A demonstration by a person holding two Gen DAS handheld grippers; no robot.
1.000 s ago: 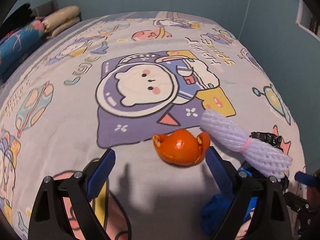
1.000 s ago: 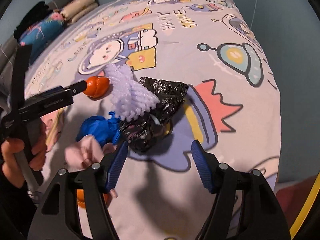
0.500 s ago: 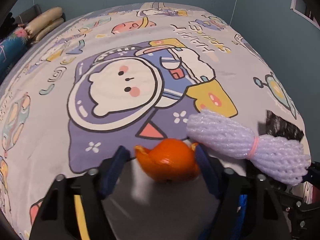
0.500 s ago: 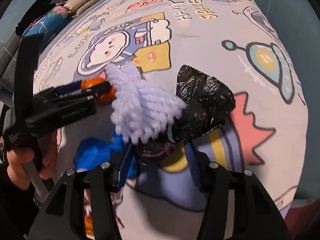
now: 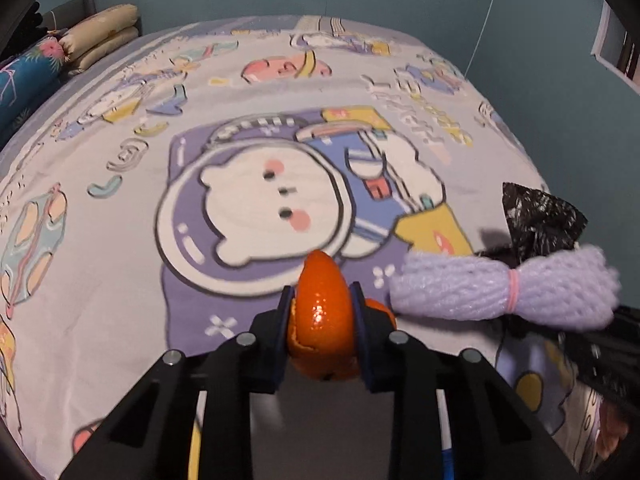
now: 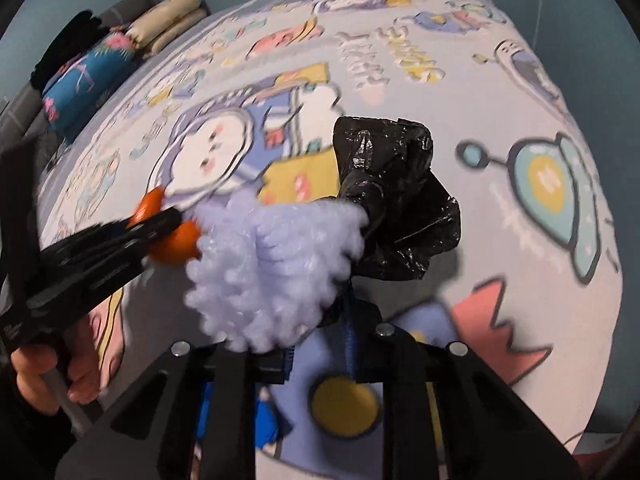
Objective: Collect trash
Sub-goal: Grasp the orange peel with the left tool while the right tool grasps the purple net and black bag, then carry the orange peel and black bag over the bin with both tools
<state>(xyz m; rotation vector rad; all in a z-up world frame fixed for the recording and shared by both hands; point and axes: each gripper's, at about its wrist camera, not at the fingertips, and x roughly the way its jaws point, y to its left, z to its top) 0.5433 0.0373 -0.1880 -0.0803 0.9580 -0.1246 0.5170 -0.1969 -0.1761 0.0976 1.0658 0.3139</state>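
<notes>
My left gripper (image 5: 322, 312) is shut on an orange peel (image 5: 322, 320) and holds it above the cartoon bedspread (image 5: 120, 240). My right gripper (image 6: 320, 344) is shut on a black plastic bag (image 6: 400, 196) with a lilac foam fruit net (image 6: 276, 264) bunched against it; both are lifted off the bed. The foam net (image 5: 504, 292) and the bag (image 5: 540, 216) also show at the right of the left wrist view. The left gripper with the peel (image 6: 172, 240) shows at the left of the right wrist view.
Folded pillows and a blue patterned bolster (image 5: 24, 76) lie at the bed's far left. Something blue (image 6: 264, 420) lies on the bed under the right gripper. The bed edge drops off at the right beside a teal wall (image 5: 520, 20).
The left gripper closed on the orange peel and lifted it. The right gripper closed on the black bag with the foam net and raised it off the bed.
</notes>
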